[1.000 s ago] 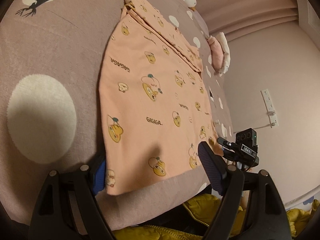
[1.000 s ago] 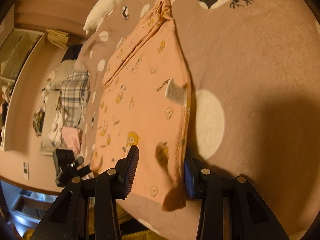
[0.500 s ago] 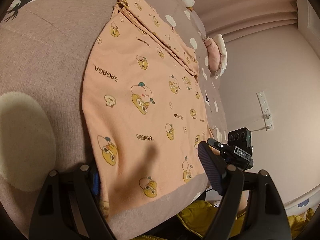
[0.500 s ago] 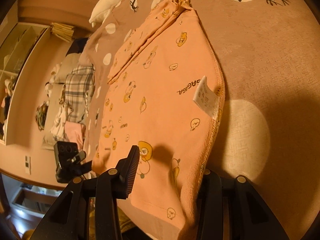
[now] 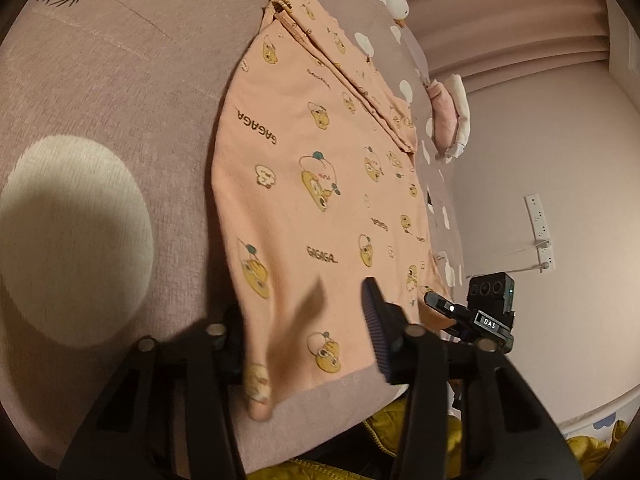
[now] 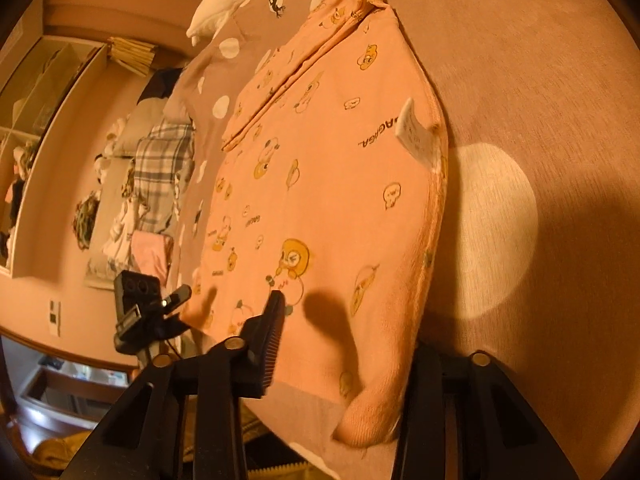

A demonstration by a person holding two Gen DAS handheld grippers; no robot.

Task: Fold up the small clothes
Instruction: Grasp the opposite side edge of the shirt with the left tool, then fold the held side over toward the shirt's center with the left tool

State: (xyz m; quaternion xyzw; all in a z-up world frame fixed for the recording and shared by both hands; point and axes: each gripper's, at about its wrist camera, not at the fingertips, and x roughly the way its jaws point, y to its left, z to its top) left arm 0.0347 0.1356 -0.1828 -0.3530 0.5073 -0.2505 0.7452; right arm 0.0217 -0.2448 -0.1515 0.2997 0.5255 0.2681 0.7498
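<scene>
Peach cartoon-print garment [image 5: 320,184] flat on spotted bed [image 5: 120,100], left claw [image 5: 308,332] closing astride near corner, right claw [image 6: 344,344] closing likewise, pad contact unclear

Peach cartoon-print garment [image 5: 320,184], polka-dot bedspread [image 5: 100,120]

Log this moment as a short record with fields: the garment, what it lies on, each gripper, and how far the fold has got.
garment: peach printed top, spread flat, one sleeve folded across it
surface: mauve bedspread with white dots
left gripper: fingers closing, near hem corner between them
right gripper: fingers closing, other hem corner between them
label: white tag at the side seam
fold progress: bottom hem not yet lifted
</scene>
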